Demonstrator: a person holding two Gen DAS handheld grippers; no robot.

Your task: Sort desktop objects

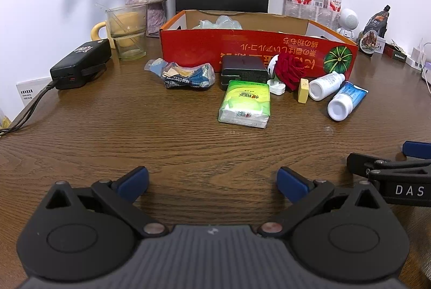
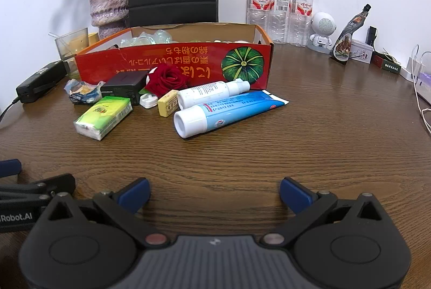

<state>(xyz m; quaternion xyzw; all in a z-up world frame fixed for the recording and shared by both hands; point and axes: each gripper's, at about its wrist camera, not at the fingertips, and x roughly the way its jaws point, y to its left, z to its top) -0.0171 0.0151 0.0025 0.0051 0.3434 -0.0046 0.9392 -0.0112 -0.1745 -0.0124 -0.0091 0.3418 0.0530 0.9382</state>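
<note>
Dark wood-grain worktop [image 1: 113, 132] against a white wall, with red carton [image 1: 258, 52] at centre frame and clutter along its front: green tissue pack [image 1: 245, 103], red rose [image 1: 292, 69], blue tube [image 2: 229, 111]; vase of dried flowers [image 2: 107, 3] upper left, three water bottles [image 2: 280, 9] upper right. Left gripper [image 1: 212, 182] and right gripper [image 2: 214, 193] low in frame, jaws wide apart, holding nothing; cables at right edge clearest in right wrist view, black power pack [image 1: 80, 64] plainer in left.

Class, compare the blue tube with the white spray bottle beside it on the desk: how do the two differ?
The blue tube is blue with a broad white cap; the white spray bottle is white all over with a narrow nozzle end. The blue tube tapers to a flat crimped tail; the white spray bottle stays round. The tube lies nearer the camera. Both lie on their sides.
</note>
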